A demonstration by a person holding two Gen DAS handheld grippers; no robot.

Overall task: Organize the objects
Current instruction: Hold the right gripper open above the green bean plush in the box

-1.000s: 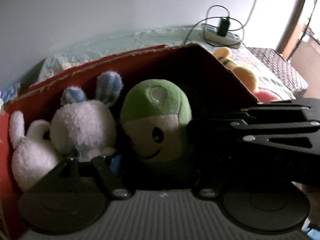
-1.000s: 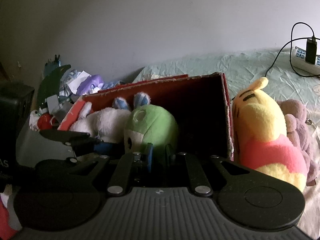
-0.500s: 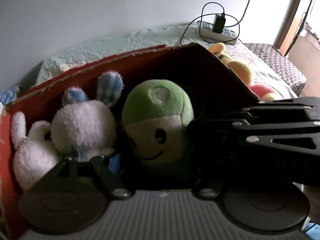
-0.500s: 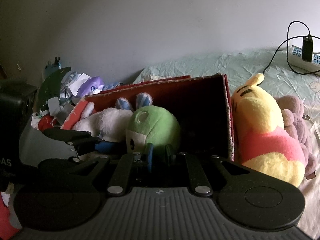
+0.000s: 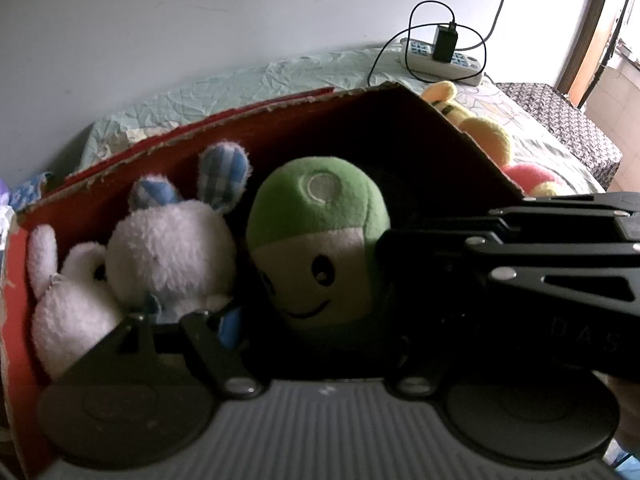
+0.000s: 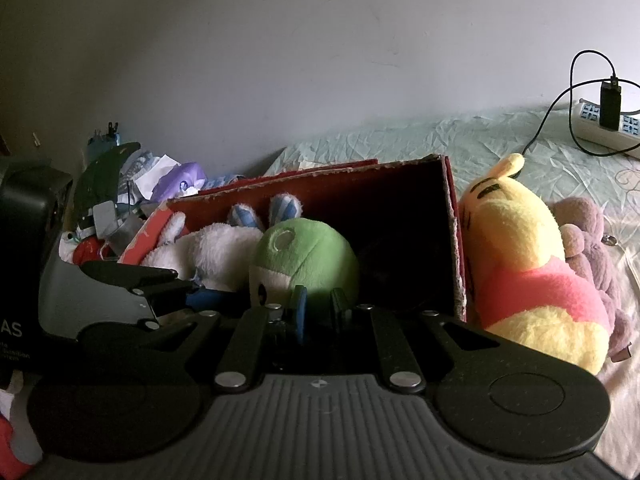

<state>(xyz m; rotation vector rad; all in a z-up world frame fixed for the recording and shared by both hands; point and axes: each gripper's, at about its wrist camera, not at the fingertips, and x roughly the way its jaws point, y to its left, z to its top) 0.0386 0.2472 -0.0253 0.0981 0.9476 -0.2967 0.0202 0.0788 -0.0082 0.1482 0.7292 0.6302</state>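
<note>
Across the wrinkled pale-green bedsheet [image 6: 460,148], spread as the sorting ground. Next in size, the red cardboard box [image 5: 280,128], open side toward both cameras, probably so toys can be pushed in from the front. Just outside its right wall, touching it, the yellow bear [image 6: 516,248] in a pink shirt, lying down and not yet boxed, with a purple plush [image 6: 588,236] pressed against its far side. Inside the box, near the middle, the green plush [image 5: 320,240], upright and face outward, with dark empty room to its right, likely enough for the bear. To its left, packed against it, the white bunny [image 5: 168,248] with blue checked ears, wedged toward the left wall to save space.

Reaching in from the right, the right gripper [image 6: 318,308], fingers drawn almost together, tips at the green plush's side, seemingly nudging or steadying it; nothing plainly pinched. Low at the box mouth, the left gripper [image 6: 172,288], spread wide, empty. Far back on the sheet, a power strip [image 5: 440,60], apart from the toys.
</note>
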